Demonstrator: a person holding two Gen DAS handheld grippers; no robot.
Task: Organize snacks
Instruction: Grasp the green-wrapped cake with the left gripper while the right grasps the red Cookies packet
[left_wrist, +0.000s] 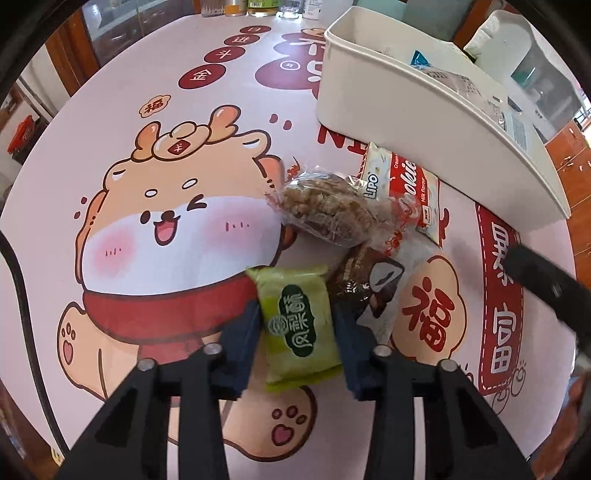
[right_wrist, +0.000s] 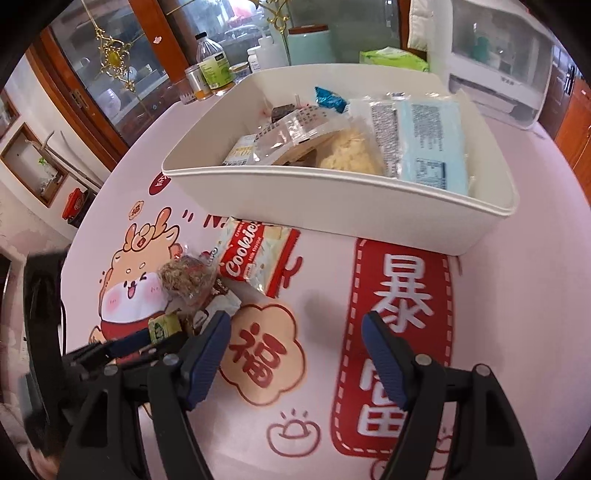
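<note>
**A:** Four snack packs are loose on the cartoon-print table cover (left_wrist: 155, 110). The left gripper (left_wrist: 297, 332) has its blue pads clamped on the green foil packet (left_wrist: 298, 334).

**B:** And the right gripper (right_wrist: 295, 354)?

**A:** Jaws spread wide, nothing between them, just bare cover. The white plastic bin (right_wrist: 332, 199) behind already holds several packs. The red cookies bag (right_wrist: 255, 254) lies just in front of it.
</note>
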